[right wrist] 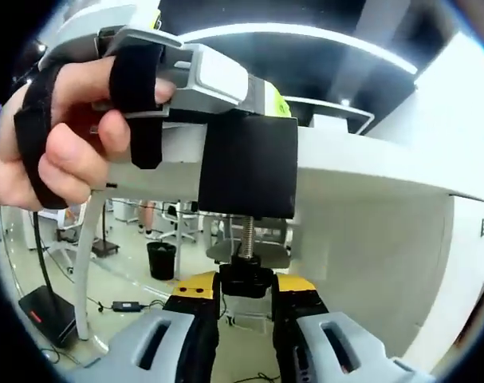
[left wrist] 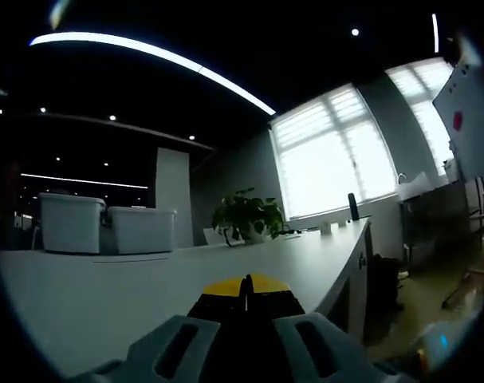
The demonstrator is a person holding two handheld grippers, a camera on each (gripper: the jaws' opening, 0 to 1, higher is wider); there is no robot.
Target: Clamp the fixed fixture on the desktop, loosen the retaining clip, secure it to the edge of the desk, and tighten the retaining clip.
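**A:** Black clamp (right wrist: 248, 163) hooked over the tabletop (right wrist: 369, 179) edge, seen from below in the right gripper view. Why is it hanging there like that?

**B:** It sits where the task wants it: body wrapped round the rim, with the threaded screw (right wrist: 247, 233) running down from it. The left hand-held gripper (right wrist: 186, 76) comes in from the left, a hand (right wrist: 62, 136) around its handle, and appears to press the clamp's top against the tabletop so it cannot slip while the screw is worked.

**A:** And the right hand-held gripper (right wrist: 245, 319)?

**B:** Its yellow-tipped jaws are closed around the black knob (right wrist: 244, 281) at the screw's lower end. I judge that to be the tightening step; a pad (right wrist: 248, 253) just above the knob has not met the underside yet, so there are turns left.

**A:** What does the left gripper view add?

**B:** It looks along the white tabletop (left wrist: 106, 295) toward a plant (left wrist: 248, 215) and bright windows (left wrist: 333, 152) at the far end. The left hand-held gripper's (left wrist: 245, 299) jaws meet with barely a line between them, so they read as closed; whether they pinch part of the clamp beneath I cannot tell.

**A:** Any risk?

**B:** If the top hold eases, the clamp could tilt on the rim as the knob turns.
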